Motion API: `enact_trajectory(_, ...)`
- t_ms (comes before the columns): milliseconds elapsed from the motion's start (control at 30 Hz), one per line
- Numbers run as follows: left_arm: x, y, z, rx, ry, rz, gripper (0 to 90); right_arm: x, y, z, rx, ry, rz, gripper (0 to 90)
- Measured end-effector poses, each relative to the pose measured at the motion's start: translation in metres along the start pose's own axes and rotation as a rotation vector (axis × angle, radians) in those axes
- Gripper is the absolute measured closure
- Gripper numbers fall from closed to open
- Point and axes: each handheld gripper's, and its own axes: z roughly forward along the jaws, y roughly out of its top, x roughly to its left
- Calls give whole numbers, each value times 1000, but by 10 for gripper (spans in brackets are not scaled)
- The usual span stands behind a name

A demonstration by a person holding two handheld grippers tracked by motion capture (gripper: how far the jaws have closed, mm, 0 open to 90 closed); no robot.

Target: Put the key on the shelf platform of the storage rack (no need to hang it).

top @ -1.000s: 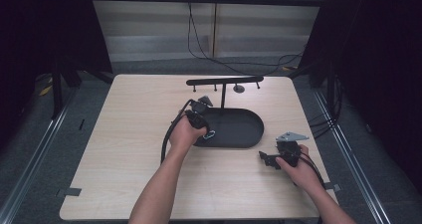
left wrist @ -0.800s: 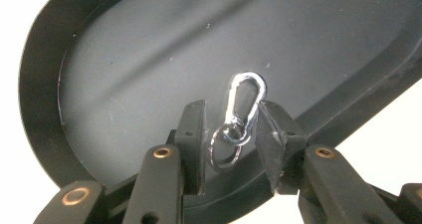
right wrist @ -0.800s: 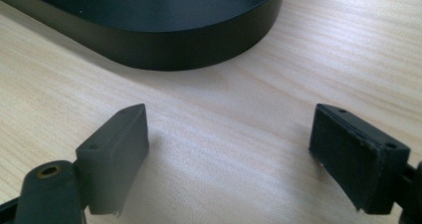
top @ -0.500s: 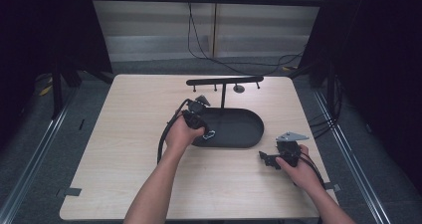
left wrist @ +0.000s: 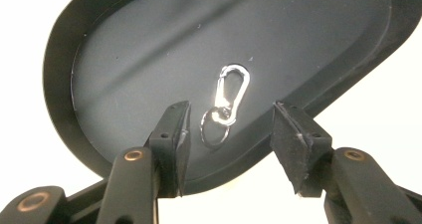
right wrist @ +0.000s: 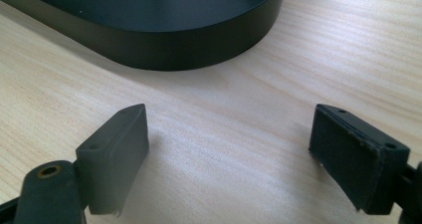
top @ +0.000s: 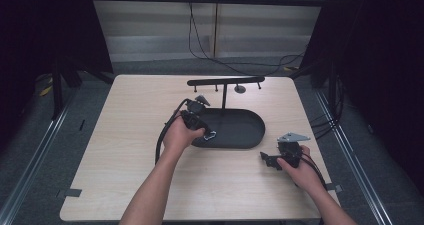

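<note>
A silver carabiner point(left wrist: 231, 87) with a key ring point(left wrist: 215, 127) on it lies flat on the floor of the black oval tray point(left wrist: 149, 35), near its rim. My left gripper point(left wrist: 230, 109) hovers just above it. Its jaws have just been opening; they stand apart on either side of the ring, and the pads do not touch it. In the high view the left gripper point(top: 205, 131) is over the tray's point(top: 240, 135) left end. My right gripper point(top: 265, 158) rests open and low over the table, right of the tray, with bare wood between its jaws point(right wrist: 229, 114).
A black T-shaped stand point(top: 225, 81) with small hooks rises from the tray's far edge. The tray's wall point(right wrist: 174, 50) lies just ahead of the right gripper. The left gripper's cable point(top: 162, 135) loops over the wooden table point(top: 125, 125). Dark floor and rails surround the table.
The left hand has drawn back slightly toward the tray's near-left rim. The right hand has kept still.
</note>
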Motion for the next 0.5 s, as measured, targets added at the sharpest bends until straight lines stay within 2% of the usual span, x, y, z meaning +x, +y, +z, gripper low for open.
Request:
enact_trajectory(233,-2,-4,-6,17,-16,23,474,0,0,0,0,0,0,154)
enact_trajectory(300,-2,-6,-7,6,-22,14,464,0,0,0,0,0,0,154)
enact_trajectory(500,1,-11,-12,23,-8,27,455,0,0,0,0,0,0,154)
